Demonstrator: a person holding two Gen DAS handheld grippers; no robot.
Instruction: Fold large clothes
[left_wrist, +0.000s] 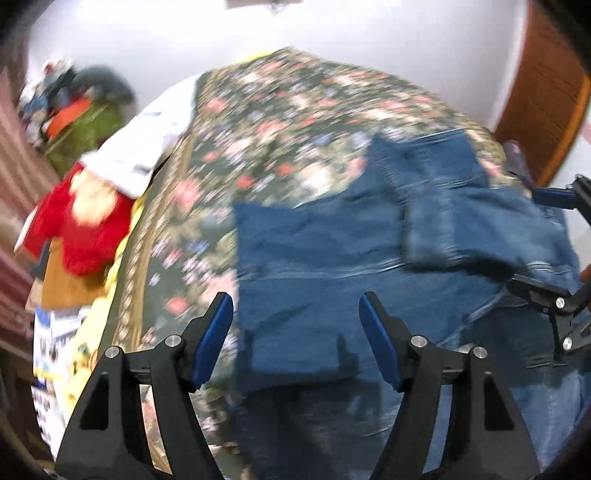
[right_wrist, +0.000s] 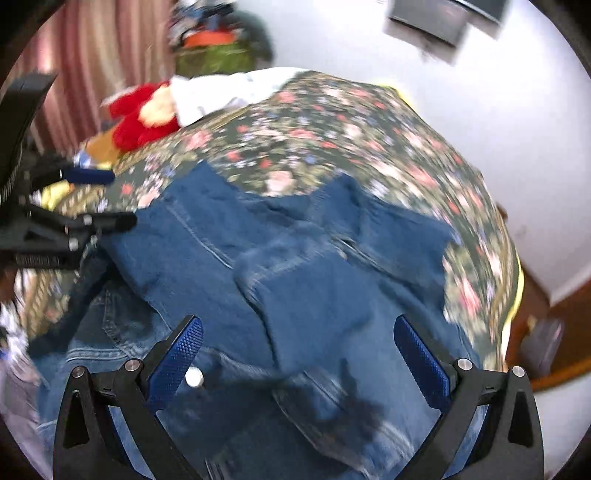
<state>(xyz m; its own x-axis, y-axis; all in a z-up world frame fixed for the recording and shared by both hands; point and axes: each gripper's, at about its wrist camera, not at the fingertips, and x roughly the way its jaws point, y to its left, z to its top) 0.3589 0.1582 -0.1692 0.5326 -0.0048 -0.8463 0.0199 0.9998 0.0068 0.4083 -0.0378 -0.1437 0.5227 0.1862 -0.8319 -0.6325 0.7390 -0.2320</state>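
Blue denim jeans (left_wrist: 369, 251) lie partly folded on a bed with a dark floral cover (left_wrist: 280, 122). The legs are doubled back over the body of the jeans (right_wrist: 295, 280). My left gripper (left_wrist: 295, 332) is open and empty, just above the near edge of the denim. My right gripper (right_wrist: 297, 350) is open and empty over the waistband end, with a metal button (right_wrist: 194, 377) by its left finger. Each gripper shows in the other's view: the right one at the right edge (left_wrist: 554, 251), the left one at the left edge (right_wrist: 92, 199). Both views are blurred.
A red plush toy (left_wrist: 81, 221) and a white cloth (left_wrist: 147, 140) lie at the bed's left side. A heap of clothes (left_wrist: 81, 110) sits beyond. A striped curtain (right_wrist: 92, 55) hangs on the left. A wooden door (left_wrist: 546, 92) stands on the right.
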